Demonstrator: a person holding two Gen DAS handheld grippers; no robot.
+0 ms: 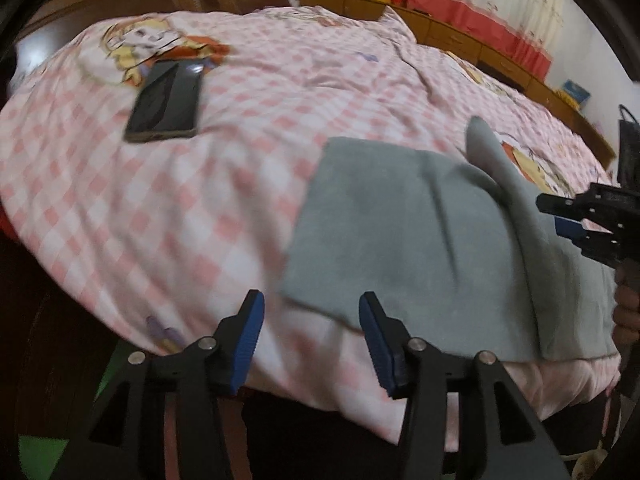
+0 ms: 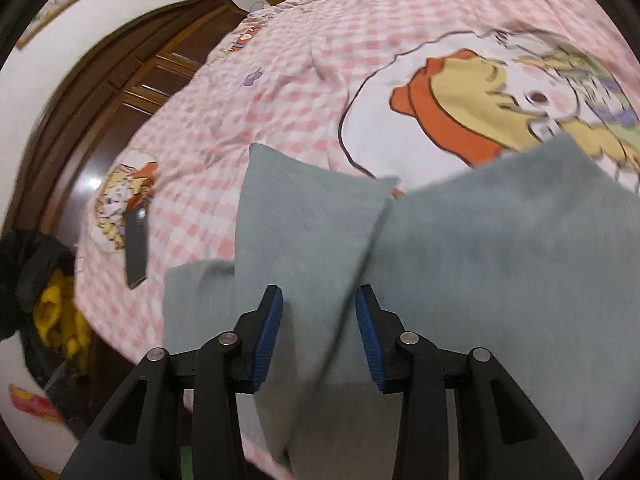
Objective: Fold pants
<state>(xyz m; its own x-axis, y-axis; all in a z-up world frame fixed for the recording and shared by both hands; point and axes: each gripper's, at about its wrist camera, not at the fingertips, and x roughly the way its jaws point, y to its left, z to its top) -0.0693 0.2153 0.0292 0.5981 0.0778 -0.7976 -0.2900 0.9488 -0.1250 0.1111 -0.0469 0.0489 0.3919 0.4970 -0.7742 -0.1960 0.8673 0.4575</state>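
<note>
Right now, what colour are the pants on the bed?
Plain grey pants, clearest in the left wrist view.

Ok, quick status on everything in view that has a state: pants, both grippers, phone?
Pants: partly folded on the bed, one flap raised.
Left gripper: open, empty, at the pants' near edge.
Right gripper: open, raised fold between its pads, unpinched.
Phone: flat on the quilt, screen dark.

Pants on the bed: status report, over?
Left gripper open, empty. Right gripper open over raised fold. Grey pants partly folded on quilt. Phone lies clear.
</note>
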